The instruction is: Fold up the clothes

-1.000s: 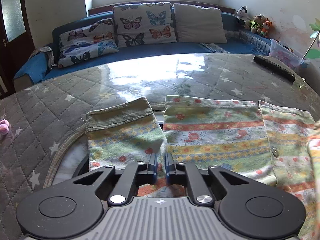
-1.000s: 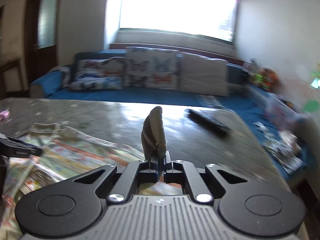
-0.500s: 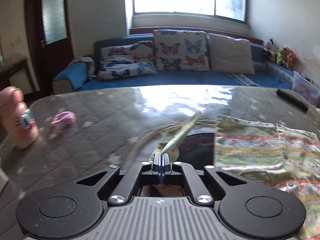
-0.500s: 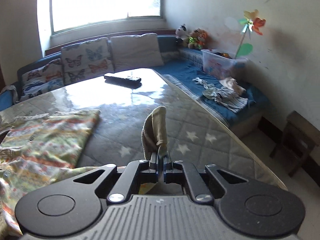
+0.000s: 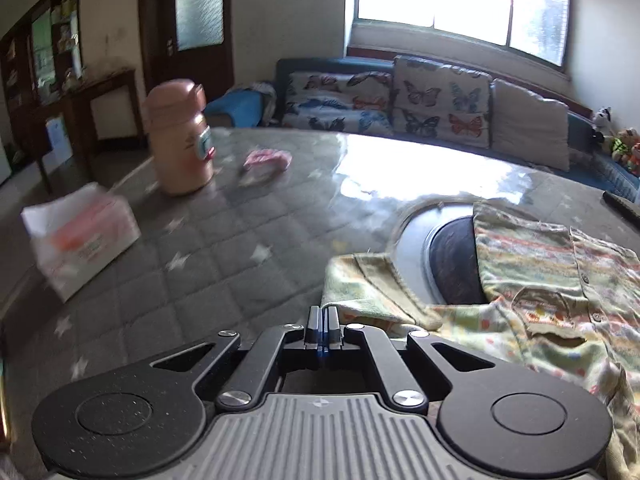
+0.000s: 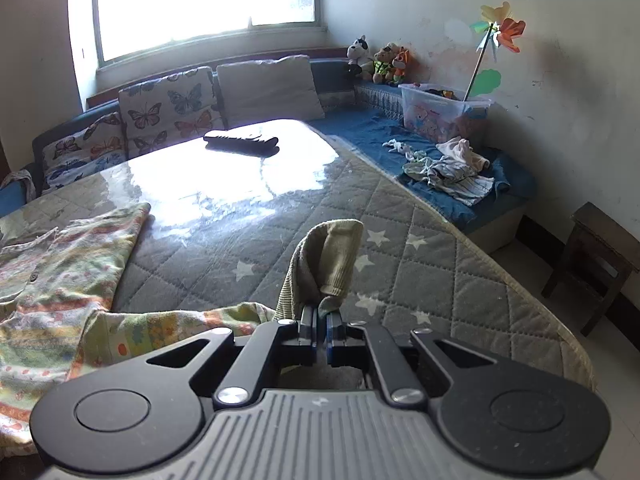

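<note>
A small buttoned shirt with green, yellow and orange stripes (image 5: 560, 280) lies rumpled on the quilted grey table cover (image 5: 224, 240). My left gripper (image 5: 322, 322) is shut at the edge of its left sleeve (image 5: 368, 292), which lies flat just beyond the fingertips, stretched towards the body. In the right wrist view the shirt (image 6: 60, 256) spreads to the left. My right gripper (image 6: 320, 322) is shut on the other sleeve's ribbed cuff (image 6: 332, 260), which stands up above the fingers.
A pink bottle (image 5: 178, 136), a white tissue box (image 5: 80, 236) and a small pink item (image 5: 266, 160) sit to the left. A black remote (image 6: 240, 142) lies far back. The table's right edge (image 6: 520, 280) is close, with a stool (image 6: 600, 256) beyond. A dark round disc (image 5: 452, 260) shows beside the shirt.
Both grippers have drawn apart with the sleeves in them. The left swung out to the left and now faces the bottle and box. The right moved towards the table's right side.
</note>
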